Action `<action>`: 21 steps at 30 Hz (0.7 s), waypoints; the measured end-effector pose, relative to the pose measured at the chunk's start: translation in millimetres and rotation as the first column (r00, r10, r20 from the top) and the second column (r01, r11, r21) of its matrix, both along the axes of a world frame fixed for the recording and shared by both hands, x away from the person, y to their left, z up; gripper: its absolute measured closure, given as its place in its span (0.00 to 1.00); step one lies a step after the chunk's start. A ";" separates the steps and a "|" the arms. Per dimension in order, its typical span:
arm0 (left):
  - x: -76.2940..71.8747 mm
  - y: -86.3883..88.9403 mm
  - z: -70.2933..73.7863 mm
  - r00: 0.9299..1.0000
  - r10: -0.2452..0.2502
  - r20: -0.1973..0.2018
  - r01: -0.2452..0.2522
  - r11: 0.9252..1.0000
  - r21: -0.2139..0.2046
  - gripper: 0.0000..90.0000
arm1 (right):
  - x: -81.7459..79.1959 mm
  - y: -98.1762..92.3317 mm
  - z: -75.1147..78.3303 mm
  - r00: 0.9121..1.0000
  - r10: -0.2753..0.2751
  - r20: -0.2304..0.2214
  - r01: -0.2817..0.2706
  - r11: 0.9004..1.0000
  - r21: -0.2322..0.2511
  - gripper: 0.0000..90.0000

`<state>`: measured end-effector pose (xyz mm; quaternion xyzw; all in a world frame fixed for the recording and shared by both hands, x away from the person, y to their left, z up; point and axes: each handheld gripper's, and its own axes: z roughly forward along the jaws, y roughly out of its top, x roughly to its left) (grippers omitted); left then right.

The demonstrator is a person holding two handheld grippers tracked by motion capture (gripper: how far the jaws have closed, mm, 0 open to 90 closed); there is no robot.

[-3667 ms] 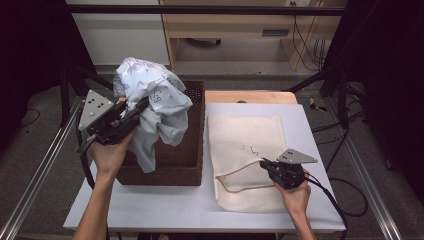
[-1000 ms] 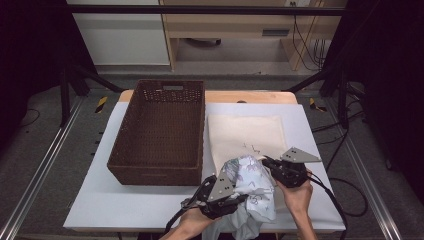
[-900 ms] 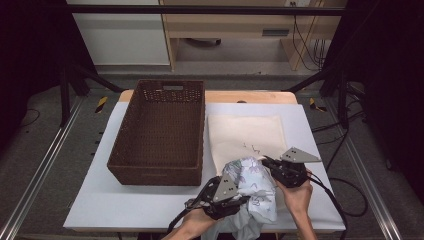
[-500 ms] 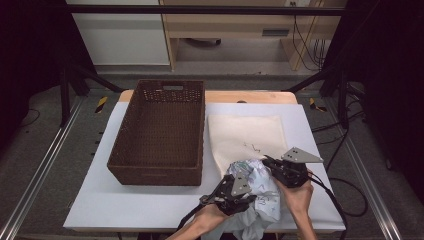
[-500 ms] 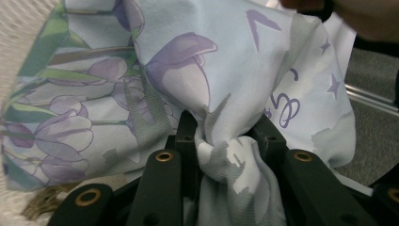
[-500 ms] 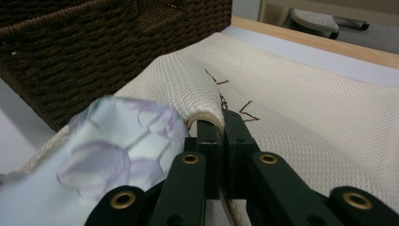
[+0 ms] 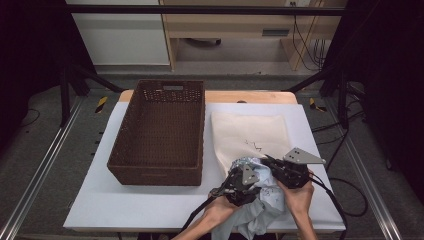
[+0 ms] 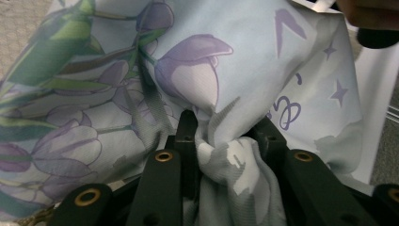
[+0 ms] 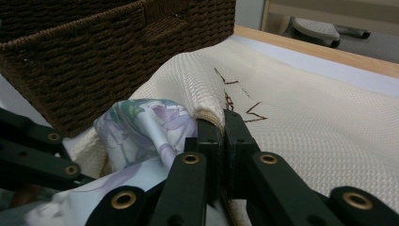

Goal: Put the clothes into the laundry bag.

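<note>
Left gripper (image 7: pixel 239 182) has its jaws clamped on a bunched fold of the floral cloth (image 8: pixel 197 84), which lies crumpled at the table's (image 7: pixel 125 210) near edge beside the brown basket (image 7: pixel 160 135). Right gripper (image 9: pixel 221 127) (jaws fully together) pinches the hem of the cream bag (image 9: pixel 306 132), whose mouth touches the cloth.

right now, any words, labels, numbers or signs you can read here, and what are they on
No word, label or number reads clearly.
floral cloth: purple print near its edge, stars and a curly handwritten mark that may be letters, too stylised to read.
cream bag: a dark stitched zigzag scribble, not legible as text.
wicker basket: no label or marking visible.
</note>
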<state>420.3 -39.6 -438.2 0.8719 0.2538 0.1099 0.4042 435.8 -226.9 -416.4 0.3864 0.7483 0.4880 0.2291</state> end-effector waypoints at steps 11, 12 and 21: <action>10.6 2.4 -20.5 0.999 0.010 -0.037 -0.011 1.000 -0.020 0.70 | -1.6 2.3 -1.7 1.000 0.024 0.005 -0.024 1.000 -0.011 0.97; 8.8 4.2 -19.5 0.999 0.002 -0.037 -0.003 0.999 -0.032 0.67 | -1.5 2.2 -1.8 1.000 0.019 0.003 -0.019 1.000 -0.011 0.97; -2.9 48.8 23.0 0.995 0.026 0.091 -0.017 0.994 -0.107 0.39 | -0.3 1.8 -2.9 1.000 0.004 0.000 -0.004 1.000 -0.024 0.97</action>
